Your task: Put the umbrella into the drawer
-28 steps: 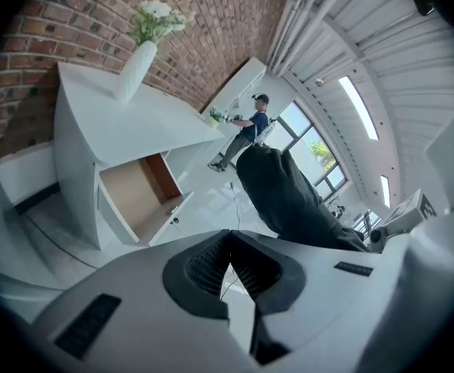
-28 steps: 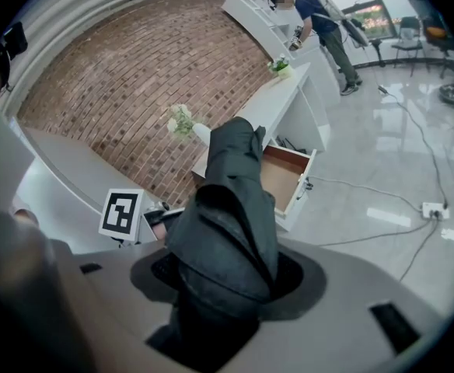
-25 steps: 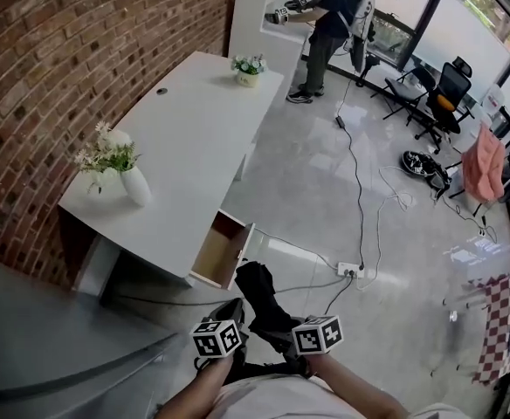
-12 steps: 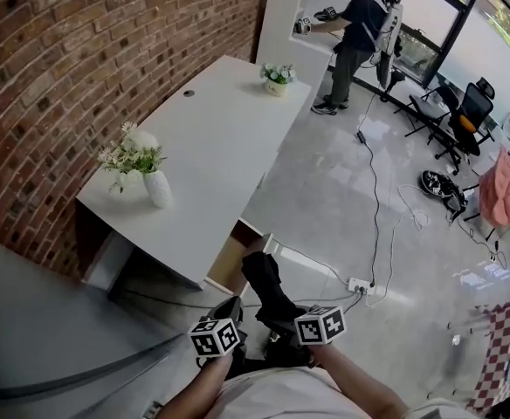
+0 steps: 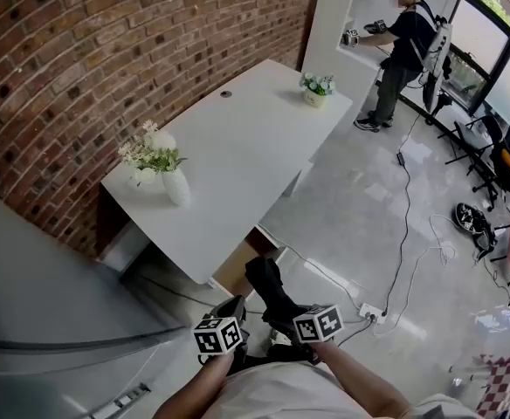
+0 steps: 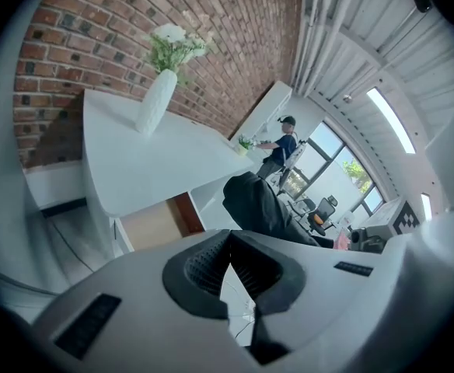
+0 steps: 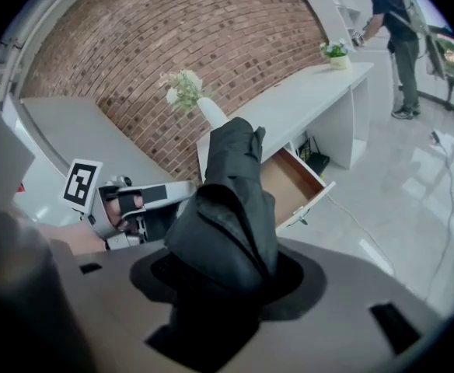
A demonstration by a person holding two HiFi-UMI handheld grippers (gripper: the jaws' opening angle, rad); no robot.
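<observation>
A black folded umbrella (image 5: pixel 271 288) stands up out of my right gripper (image 5: pixel 286 323), which is shut on its lower end; in the right gripper view the umbrella (image 7: pixel 231 200) fills the space between the jaws. Its tip points toward the open drawer (image 5: pixel 237 273) under the near end of the white desk (image 5: pixel 237 173). The drawer (image 7: pixel 289 181) shows a bare tan inside. My left gripper (image 5: pixel 235 307) hangs just left of the umbrella, its pads (image 6: pixel 211 266) meeting at the tips with nothing between them. In the left gripper view the umbrella (image 6: pixel 258 204) is ahead to the right, the drawer (image 6: pixel 161 224) beyond.
A white vase of flowers (image 5: pixel 172 182) stands on the desk near the drawer end, and a small flowerpot (image 5: pixel 316 90) at the far end. A person (image 5: pixel 399 42) works at a far shelf. A power strip (image 5: pixel 373 312) and cables lie on the floor to the right. The brick wall (image 5: pixel 106 51) runs behind the desk.
The view has swung and come closer, so the desk and drawer now lie more to the right and nearer the umbrella's tip. Both grippers keep their places and the right keeps its hold.
</observation>
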